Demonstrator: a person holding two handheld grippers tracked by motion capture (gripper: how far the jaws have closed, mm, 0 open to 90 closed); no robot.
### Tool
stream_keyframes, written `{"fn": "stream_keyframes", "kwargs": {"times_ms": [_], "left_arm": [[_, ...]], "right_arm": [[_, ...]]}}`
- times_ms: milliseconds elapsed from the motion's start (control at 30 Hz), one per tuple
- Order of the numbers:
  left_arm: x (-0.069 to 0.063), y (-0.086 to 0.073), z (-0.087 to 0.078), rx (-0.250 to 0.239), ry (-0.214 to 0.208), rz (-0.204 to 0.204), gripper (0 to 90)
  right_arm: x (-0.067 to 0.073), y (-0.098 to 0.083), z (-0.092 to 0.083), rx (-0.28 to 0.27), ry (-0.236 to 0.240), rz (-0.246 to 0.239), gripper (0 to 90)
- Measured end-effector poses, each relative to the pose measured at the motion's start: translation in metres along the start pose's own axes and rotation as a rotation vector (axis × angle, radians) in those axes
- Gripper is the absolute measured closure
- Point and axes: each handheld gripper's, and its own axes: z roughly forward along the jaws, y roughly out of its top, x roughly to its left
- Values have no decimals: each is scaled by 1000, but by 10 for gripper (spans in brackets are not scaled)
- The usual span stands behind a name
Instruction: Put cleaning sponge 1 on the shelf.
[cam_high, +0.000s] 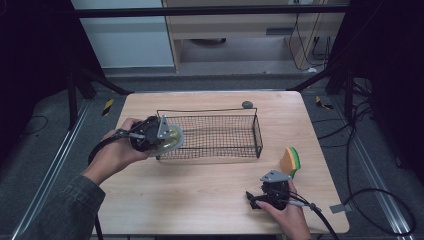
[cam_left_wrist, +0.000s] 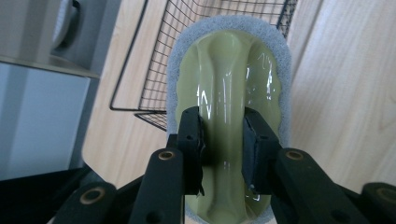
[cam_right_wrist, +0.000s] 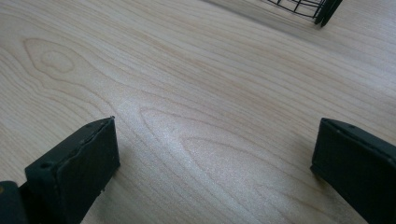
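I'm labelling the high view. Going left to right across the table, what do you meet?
Left gripper shut on the pale green scrubber → wire basket → right gripper, jaws open → orange and green sponge.

A yellow-and-green sponge (cam_high: 290, 161) stands on edge near the right side of a pale wooden table (cam_high: 200, 190). A small grey round object (cam_high: 247, 104) lies by the far edge; cables (cam_high: 370, 150) trail over the grey floor (cam_high: 45, 145) alongside.

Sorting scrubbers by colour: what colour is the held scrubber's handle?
Pale yellow-green handle, clearest in the left gripper view.
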Motion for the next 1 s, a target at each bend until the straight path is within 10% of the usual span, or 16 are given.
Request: {"fn": "stream_keyframes", "kwargs": {"times_ms": [1000], "left_arm": [[27, 21, 12, -33, 51, 67, 713]], "right_arm": [[0, 0, 0, 1, -7, 2, 8]]}}
